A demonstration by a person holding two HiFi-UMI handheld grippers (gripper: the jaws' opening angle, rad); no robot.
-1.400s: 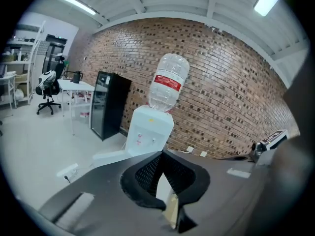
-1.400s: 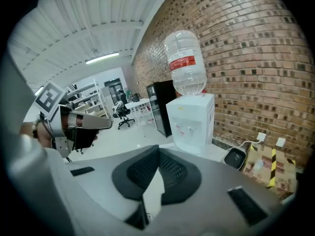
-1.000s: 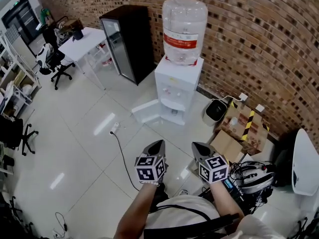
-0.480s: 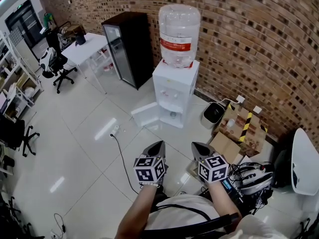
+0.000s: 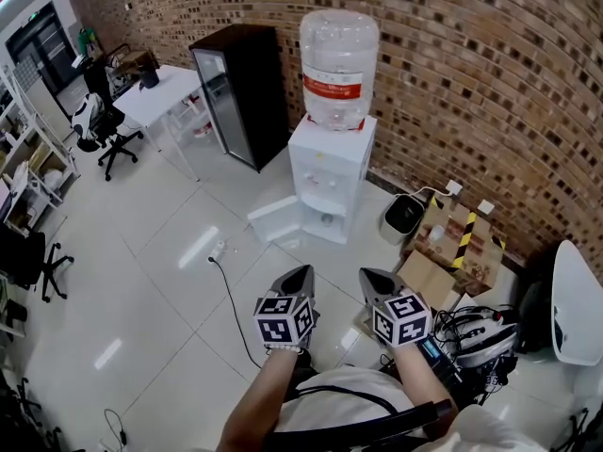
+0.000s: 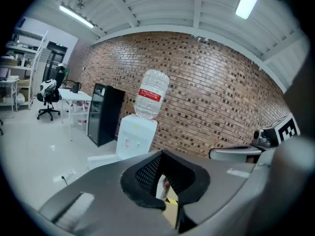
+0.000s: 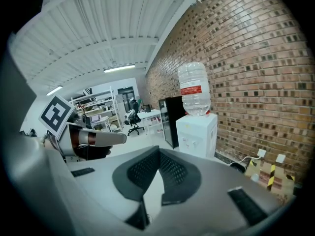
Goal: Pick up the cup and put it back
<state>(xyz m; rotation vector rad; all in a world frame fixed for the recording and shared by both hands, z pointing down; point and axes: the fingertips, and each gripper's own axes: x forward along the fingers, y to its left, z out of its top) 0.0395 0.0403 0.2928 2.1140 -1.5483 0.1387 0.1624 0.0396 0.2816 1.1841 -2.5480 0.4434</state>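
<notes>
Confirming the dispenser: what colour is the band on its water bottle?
Red; the band shows best in the head view.

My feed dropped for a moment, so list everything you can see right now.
water dispenser: one, white, against the brick wall
water bottle: one, clear with red label, on the dispenser
cabinet: one, black, left of the dispenser
table: one, white, far left
office chair: one, black, by the table
cardboard boxes: several, brown, right of the dispenser
cable: one, black, on the floor
cup: none seen
left hand-held gripper: one, grey, bottom centre, shut, empty
right hand-held gripper: one, grey, beside it, shut, empty
</notes>
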